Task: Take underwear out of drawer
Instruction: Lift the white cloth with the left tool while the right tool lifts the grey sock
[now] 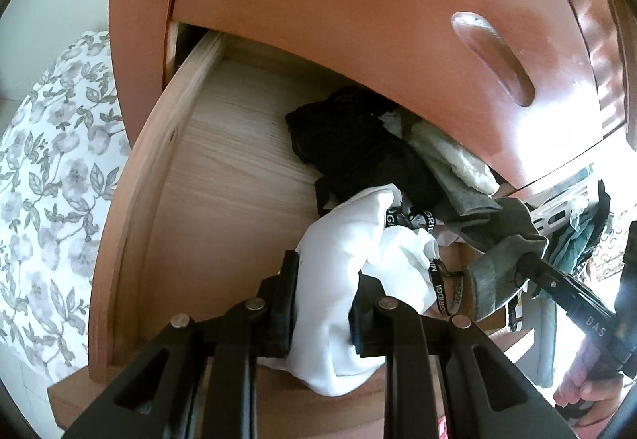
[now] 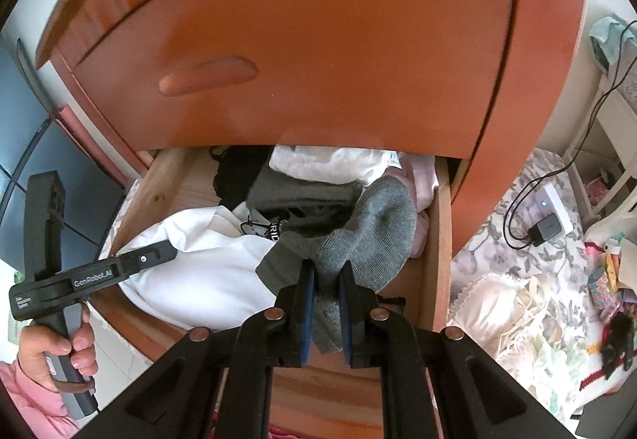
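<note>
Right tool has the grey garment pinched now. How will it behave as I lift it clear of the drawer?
Probably floppy: the grey garment already drapes loosely over the right tool. Likely light, being a thin knit. It may drag neighbours along, since it lies across the white garment and dark pile.

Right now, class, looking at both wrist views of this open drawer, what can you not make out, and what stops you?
- Back of the drawer: hidden in both views by the orange drawer front above.
- White garment: in the left view, its lower edge is hidden behind the left gripper.
- Grey garment: right view, its pinched end is covered by the right gripper.
- Waistband lettering: folded, only partly readable.
</note>
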A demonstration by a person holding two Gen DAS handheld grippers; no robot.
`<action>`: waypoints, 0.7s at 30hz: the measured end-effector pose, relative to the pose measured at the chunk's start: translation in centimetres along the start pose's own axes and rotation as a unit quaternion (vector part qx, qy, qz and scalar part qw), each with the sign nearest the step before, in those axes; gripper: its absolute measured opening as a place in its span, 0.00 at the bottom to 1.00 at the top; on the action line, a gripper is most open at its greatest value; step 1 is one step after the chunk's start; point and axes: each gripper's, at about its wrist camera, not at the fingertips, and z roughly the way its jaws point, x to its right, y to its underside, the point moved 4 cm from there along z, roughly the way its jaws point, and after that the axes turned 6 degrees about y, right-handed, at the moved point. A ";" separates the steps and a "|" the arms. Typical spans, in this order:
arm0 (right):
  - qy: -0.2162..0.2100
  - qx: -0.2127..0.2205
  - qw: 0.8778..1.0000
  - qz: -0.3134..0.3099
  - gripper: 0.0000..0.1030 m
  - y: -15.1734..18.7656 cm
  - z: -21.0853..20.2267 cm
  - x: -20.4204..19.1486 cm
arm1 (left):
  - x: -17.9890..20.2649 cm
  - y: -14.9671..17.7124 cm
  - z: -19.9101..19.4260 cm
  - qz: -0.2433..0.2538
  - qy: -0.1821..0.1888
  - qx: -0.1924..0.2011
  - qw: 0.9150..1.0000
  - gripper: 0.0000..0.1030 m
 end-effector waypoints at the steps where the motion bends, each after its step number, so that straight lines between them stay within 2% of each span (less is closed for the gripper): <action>1: -0.001 0.001 1.000 0.002 0.12 -0.2 0.1 -0.1 | 0.1 0.1 0.0 0.000 -0.001 0.000 1.000 0.22; 10: -0.006 0.028 0.999 0.015 0.11 -0.9 -2.9 0.4 | 0.0 -0.3 0.5 0.006 -0.012 -0.008 1.000 0.23; 15: -0.016 0.053 0.998 0.019 0.11 -1.6 -4.6 0.5 | -0.2 -0.8 1.1 -0.001 -0.010 -0.021 1.000 0.31; 21: -0.018 0.058 0.998 0.018 0.11 -1.6 -5.2 0.4 | 0.0 -0.9 1.3 0.011 -0.011 -0.032 0.999 0.41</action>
